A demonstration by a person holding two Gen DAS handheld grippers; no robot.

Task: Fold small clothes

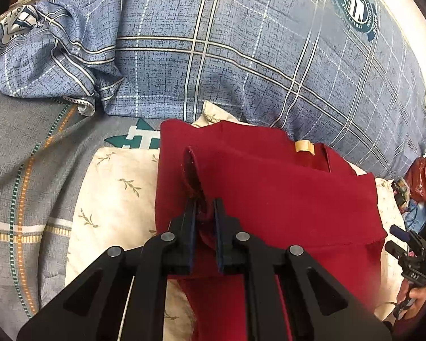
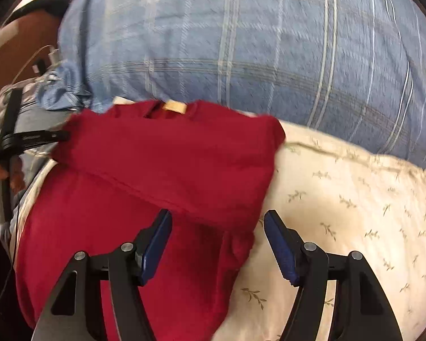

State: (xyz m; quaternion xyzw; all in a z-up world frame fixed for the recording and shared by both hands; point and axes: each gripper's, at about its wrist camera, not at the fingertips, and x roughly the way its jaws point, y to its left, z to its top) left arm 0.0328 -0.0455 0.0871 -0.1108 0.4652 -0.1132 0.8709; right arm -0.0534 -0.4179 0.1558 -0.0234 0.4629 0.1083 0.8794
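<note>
Left hand-held gripper pinches a fold of red garment on cream pillow.

My shirt lies on a pillow, which rests on the bedsheet. Behind both sits a bunched duvet.

Premises: a home bedroom. Evidence: a bed made up with a grey striped sheet, a bulky blue plaid duvet bearing round crests, and a cream pillow printed with small leaf sprigs. Household clutter lies at the bed's edge.
</note>
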